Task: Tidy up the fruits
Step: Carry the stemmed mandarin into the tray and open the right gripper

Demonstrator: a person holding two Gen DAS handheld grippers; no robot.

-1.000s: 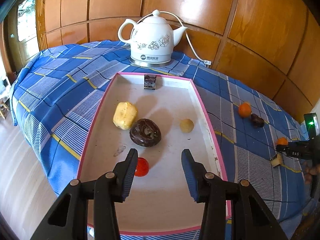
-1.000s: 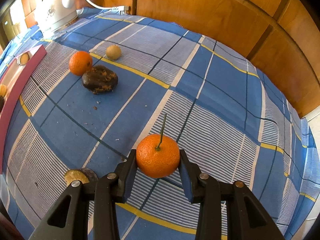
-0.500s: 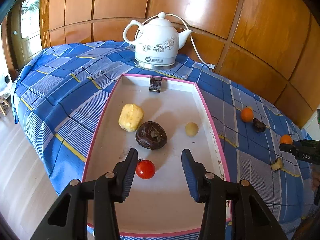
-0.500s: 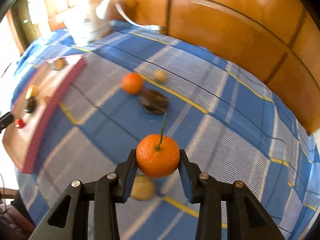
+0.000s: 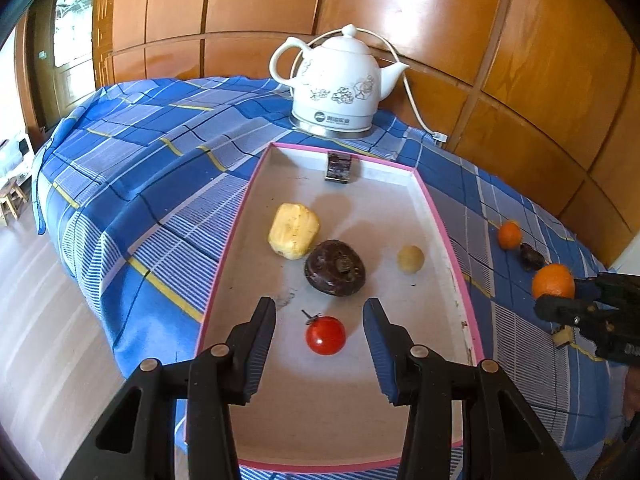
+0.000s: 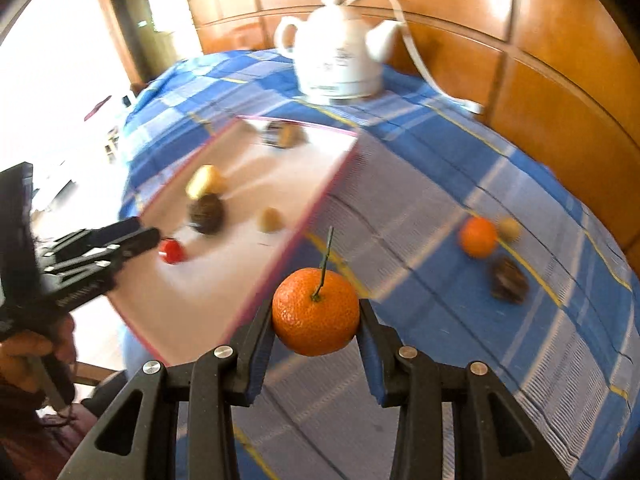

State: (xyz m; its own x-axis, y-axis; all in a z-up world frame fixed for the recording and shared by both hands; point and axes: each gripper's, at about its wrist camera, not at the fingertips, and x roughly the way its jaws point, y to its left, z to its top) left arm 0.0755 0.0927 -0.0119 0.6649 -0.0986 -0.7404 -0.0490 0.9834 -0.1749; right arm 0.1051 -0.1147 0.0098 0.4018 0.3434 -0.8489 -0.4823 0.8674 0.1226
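Right wrist view: tray (image 6: 280,264) contents motion-blurred; dark item (image 5: 339,167) at far wall unidentifiable.

Two oranges show: one with a green stem (image 6: 315,312) and one on the blue cloth (image 6: 477,237). Dark brown fruits number two, one in the tray (image 5: 335,267), one on the cloth (image 6: 509,280). Small pale round fruits also number two (image 5: 410,258) (image 6: 509,229). There is one red tomato (image 5: 325,335), one yellow chunk (image 5: 293,231), one pink-rimmed tray (image 5: 440,220) and one white kettle (image 5: 340,88).
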